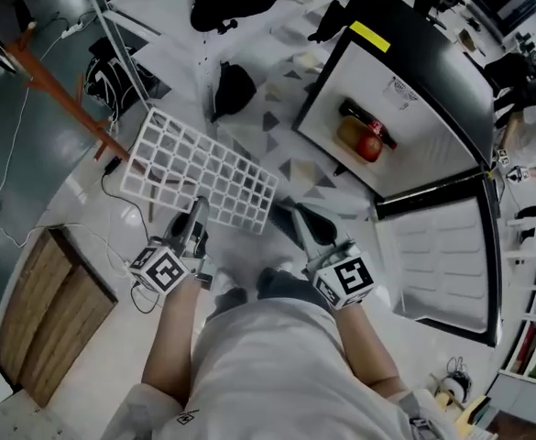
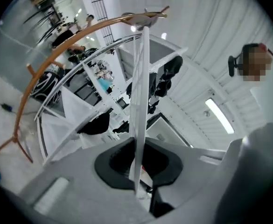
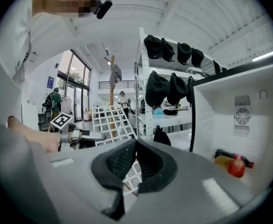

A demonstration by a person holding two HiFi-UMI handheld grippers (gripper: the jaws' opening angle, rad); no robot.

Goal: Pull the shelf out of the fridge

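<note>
The white wire shelf (image 1: 203,168) is outside the fridge (image 1: 327,108), held roughly level over the floor in front of me. My left gripper (image 1: 197,211) is shut on its near edge. In the left gripper view the shelf (image 2: 140,101) runs edge-on between the pads of that gripper (image 2: 137,157). My right gripper (image 1: 284,211) is at the shelf's near right corner. In the right gripper view its jaws (image 3: 135,143) meet at the tips, and grid wire shows in the gap between them. The shelf (image 3: 109,118) stretches away to the left there.
The fridge stands open at my right, with its door (image 1: 442,255) swung toward me. Inside lie a bottle (image 1: 368,122) and a red apple (image 1: 369,147). A wooden board (image 1: 48,310) lies on the floor at left, and a black bag (image 1: 235,85) sits beyond the shelf. A rack of dark hats (image 3: 169,87) stands ahead.
</note>
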